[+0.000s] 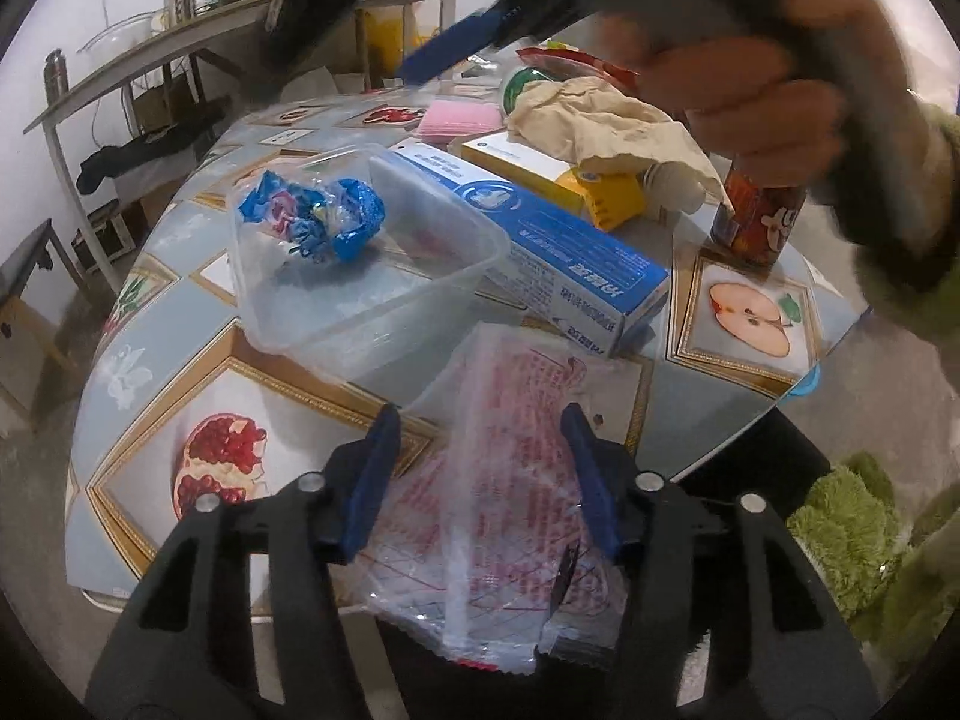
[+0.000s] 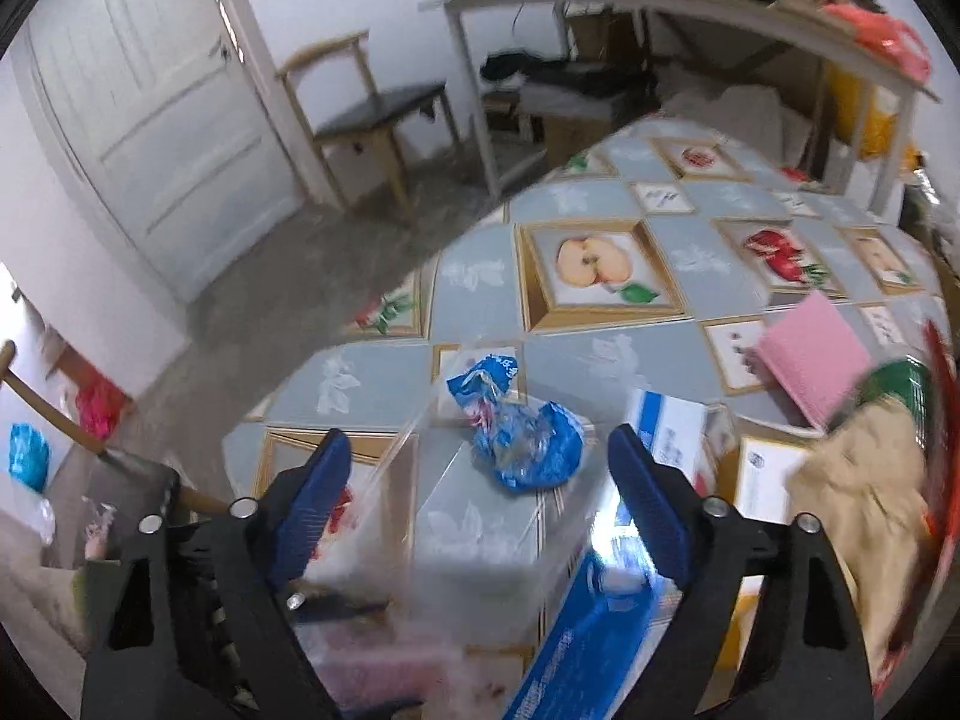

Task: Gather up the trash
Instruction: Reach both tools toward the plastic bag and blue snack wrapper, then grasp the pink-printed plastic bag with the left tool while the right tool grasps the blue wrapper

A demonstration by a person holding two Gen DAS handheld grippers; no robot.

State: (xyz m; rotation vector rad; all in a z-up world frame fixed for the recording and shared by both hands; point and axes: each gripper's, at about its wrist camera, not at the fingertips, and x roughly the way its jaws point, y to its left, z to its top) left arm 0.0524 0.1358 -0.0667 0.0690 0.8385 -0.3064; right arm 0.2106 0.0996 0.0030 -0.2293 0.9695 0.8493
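Note:
A clear plastic container (image 1: 360,264) stands on the fruit-patterned table (image 1: 744,312) with a crumpled blue wrapper (image 1: 324,216) in it. My left gripper (image 1: 480,426) is open just above a clear plastic bag with red print (image 1: 510,480) at the table's near edge. My right gripper (image 2: 480,450) is open and hovers above the container (image 2: 468,540), with the blue wrapper (image 2: 528,444) between its fingers' line of sight. It also shows in the left wrist view (image 1: 456,48), held high over the table. A crumpled beige paper bag (image 1: 600,120) lies further back.
A blue and white box (image 1: 558,252), a yellow box (image 1: 558,174), a pink pad (image 1: 462,117) and a red can (image 1: 756,216) sit on the table. A chair (image 2: 378,114), a door (image 2: 156,120) and cluttered shelves (image 2: 690,6) stand beyond.

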